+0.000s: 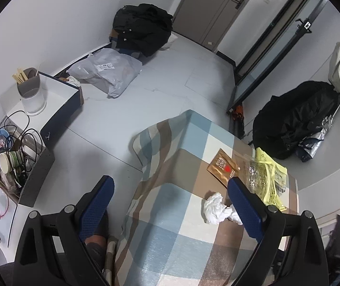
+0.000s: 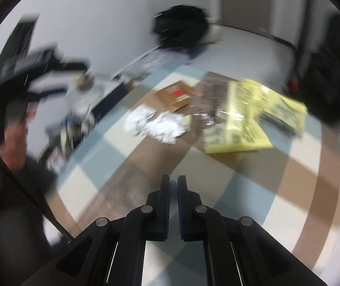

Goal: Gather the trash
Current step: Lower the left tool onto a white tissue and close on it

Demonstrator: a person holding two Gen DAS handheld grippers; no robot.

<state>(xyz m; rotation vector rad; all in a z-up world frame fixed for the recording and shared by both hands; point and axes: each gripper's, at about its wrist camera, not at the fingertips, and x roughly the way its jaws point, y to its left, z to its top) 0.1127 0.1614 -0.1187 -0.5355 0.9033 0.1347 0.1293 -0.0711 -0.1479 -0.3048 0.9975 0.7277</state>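
Several pieces of trash lie on the checked tablecloth [image 1: 170,226]: a crumpled white tissue [image 1: 215,208] [image 2: 155,126], a brown packet [image 1: 223,168] [image 2: 174,95], a clear plastic wrapper [image 1: 253,171] [image 2: 208,100] and a yellow packet [image 1: 276,181] [image 2: 248,119]. My left gripper [image 1: 171,190] hangs open above the table's near corner, and its right pad [image 1: 243,205] is just beside the tissue. My right gripper [image 2: 173,178] is shut, with nothing seen between its pads, over bare cloth short of the trash. The right wrist view is blurred.
On the floor to the left stands a dark box [image 1: 36,166] holding cables and a paper cup [image 1: 9,162]. Behind it are a white box [image 1: 58,90], a grey parcel bag [image 1: 108,71] and a black backpack [image 1: 143,28]. Another black bag [image 1: 296,119] sits at the right.
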